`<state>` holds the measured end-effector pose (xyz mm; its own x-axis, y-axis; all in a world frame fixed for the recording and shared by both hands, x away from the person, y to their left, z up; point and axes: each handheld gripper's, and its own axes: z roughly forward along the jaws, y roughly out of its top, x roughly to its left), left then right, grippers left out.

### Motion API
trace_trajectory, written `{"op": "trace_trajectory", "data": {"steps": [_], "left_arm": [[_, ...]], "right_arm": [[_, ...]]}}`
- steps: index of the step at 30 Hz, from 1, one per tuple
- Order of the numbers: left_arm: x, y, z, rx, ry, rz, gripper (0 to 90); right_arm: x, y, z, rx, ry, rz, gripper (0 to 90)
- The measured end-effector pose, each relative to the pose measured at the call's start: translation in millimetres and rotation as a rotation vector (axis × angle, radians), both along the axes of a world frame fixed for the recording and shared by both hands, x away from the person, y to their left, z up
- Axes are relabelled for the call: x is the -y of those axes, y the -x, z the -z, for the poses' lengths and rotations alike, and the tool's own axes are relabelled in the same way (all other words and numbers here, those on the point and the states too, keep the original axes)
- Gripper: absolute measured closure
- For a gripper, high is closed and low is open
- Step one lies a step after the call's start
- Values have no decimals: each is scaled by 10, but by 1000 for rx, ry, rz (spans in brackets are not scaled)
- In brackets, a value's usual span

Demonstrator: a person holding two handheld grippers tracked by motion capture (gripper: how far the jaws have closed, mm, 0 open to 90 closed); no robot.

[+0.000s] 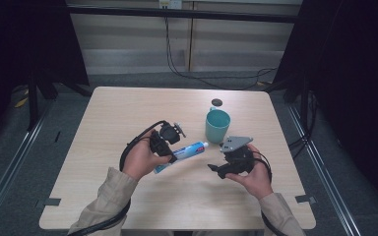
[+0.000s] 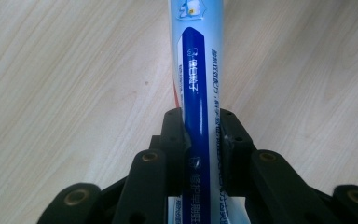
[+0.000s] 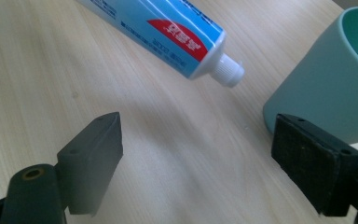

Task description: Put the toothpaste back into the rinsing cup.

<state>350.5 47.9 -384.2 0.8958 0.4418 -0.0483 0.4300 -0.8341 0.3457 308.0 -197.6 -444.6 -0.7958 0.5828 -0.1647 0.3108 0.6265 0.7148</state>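
Note:
A blue and white toothpaste tube [image 1: 183,153] is held near its flat end by my left gripper [image 1: 171,156], white cap pointing right toward a teal cup [image 1: 217,125]. In the left gripper view both jaws press the tube [image 2: 197,116] from its sides, the gripper [image 2: 200,135] shut on it. The right gripper [image 1: 215,168] stands open to the right of the tube, in front of the cup. Its own view shows the tube's capped end [image 3: 177,35] lifted above the wood, the cup [image 3: 328,88] at the right, and nothing between the wide-apart jaws of the gripper [image 3: 209,149].
A small dark round disc [image 1: 217,102] lies on the light wooden table [image 1: 128,108] behind the cup. Cables trail from both grippers toward the table's near edge. Dark curtains and floor rails flank the table.

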Motion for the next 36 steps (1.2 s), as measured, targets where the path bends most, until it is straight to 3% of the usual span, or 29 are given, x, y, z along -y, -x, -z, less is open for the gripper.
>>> {"op": "trace_trajectory", "data": {"steps": [25,36], "left_arm": [[203,-19,-8,-14,15,23,752],[277,-28,3,-16,22,34,751]], "right_arm": [[-256,-18,-70,39,31,-70,162],[-285,-14,-110,57,19,-84,162]]}}
